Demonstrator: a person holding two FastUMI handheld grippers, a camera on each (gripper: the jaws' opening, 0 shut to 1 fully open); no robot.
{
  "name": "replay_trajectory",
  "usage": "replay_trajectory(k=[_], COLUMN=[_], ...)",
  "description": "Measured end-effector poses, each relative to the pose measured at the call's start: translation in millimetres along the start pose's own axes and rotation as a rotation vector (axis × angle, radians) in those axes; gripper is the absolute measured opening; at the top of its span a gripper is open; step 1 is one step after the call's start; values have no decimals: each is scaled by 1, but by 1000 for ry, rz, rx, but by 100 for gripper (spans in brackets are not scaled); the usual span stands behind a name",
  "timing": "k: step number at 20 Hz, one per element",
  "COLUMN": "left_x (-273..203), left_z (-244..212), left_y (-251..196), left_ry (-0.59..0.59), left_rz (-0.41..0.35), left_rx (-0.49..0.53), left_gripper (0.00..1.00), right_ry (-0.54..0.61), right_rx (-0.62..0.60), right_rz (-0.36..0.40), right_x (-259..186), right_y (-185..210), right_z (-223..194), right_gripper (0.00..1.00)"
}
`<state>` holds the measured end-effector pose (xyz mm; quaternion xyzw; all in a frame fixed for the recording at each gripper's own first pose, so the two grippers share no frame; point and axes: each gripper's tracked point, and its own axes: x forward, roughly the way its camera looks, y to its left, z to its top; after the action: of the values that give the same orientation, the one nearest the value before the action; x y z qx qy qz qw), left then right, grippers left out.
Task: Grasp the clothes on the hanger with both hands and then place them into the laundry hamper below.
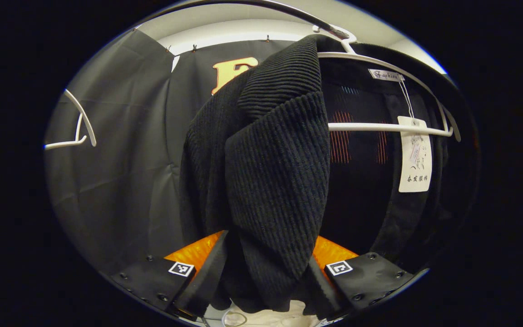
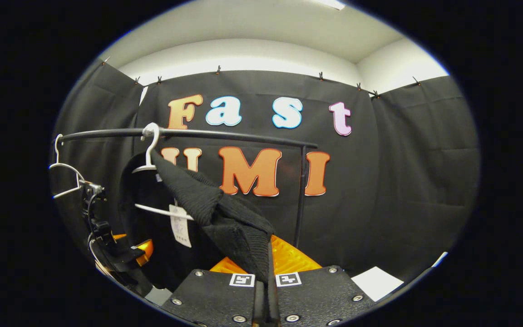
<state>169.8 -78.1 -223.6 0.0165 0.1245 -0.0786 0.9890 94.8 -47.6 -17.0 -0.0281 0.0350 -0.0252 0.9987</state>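
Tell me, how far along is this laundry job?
Done: both tongs have hold of the black knit sweater. The left tongs pinch its hanging fabric; the right tongs are shut on a stretched-out part. In hand: it's still draped on the white hanger. Left: pulling it free and dropping it into the hamper.

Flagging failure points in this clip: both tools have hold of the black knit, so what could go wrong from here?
1. The black knit garment is still draped over the white hanger, so pulling may drag the hanger along the rail or unhook it.
2. The right tool pinches only a thin fold, which may slip out.
3. The paper tag hangs across the hanger bar and could catch there.
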Motion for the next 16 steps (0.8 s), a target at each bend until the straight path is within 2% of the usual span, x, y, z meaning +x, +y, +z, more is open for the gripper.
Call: replay_trajectory(k=[1,4,6,9,11,13,15,16], left_x=[0,1,-2,-1,-2,-1,-1,-4], left_z=[1,-1,-1,-1,1,2,3,6], left_y=[-1,3,6,8,13,14,13,24], left_ry=[-1,1,4,9,7,10,17,10], left_rz=[0,20,31,36,52,54,43,92], left_rx=[1,-5,-8,-4,4,1,-12,-2], left_gripper=[90,90,71,69,62,44,44,28], right_ry=[-12,-36,-37,-31,-29,-29,-15,-4], right_rx=[-9,-68,-80,-80,-96,-106,-87,-72], right_rz=[1,14,35,72,105,158,213,235], right_x=[4,20,35,58,79,98,114,122], right_y=[-5,-17,-20,-26,-25,-20,-17,-16], right_z=[9,30,36,42,45,46,43,41], right_gripper=[8,2,3,3,3,3,3,3])
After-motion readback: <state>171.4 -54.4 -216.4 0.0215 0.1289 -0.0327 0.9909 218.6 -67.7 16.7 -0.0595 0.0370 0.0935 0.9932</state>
